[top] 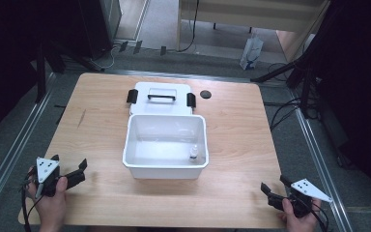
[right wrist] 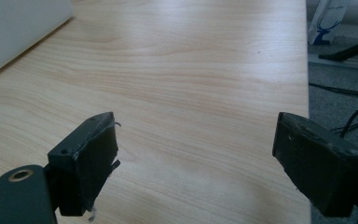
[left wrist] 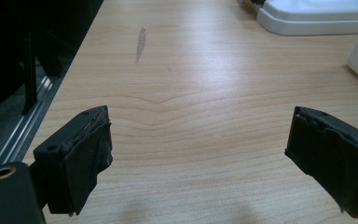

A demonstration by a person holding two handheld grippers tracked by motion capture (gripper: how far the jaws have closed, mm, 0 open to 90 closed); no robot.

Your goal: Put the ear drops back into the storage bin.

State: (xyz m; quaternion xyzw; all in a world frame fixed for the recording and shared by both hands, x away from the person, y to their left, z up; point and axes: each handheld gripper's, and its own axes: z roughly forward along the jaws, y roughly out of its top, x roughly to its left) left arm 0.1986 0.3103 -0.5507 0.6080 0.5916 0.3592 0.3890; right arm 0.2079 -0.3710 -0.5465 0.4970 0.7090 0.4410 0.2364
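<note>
Both tongs sit at the near edge of the table [top: 232, 145], each held in a hand: the left gripper [top: 70, 166] at the near-left corner, the right gripper [top: 273, 186] at the near-right corner. Jaws of both stand spread wide and grasp nothing, with bare wood between them in each gripper view.

Ahead of and between the two tongs stands the white box [top: 165, 166], open. Its lid [top: 162, 98] lies flat just beyond it, handle up. A small bottle [top: 193, 153] stands upright inside the box, in the near corner on the right gripper's side. A black cap [top: 205, 94] lies beyond the box, beside the lid.

Judged step: start position, before any approach. The next move probably calls for the right gripper to travel forward and inward, clear the box wall from above, then descend around the bottle.
</note>
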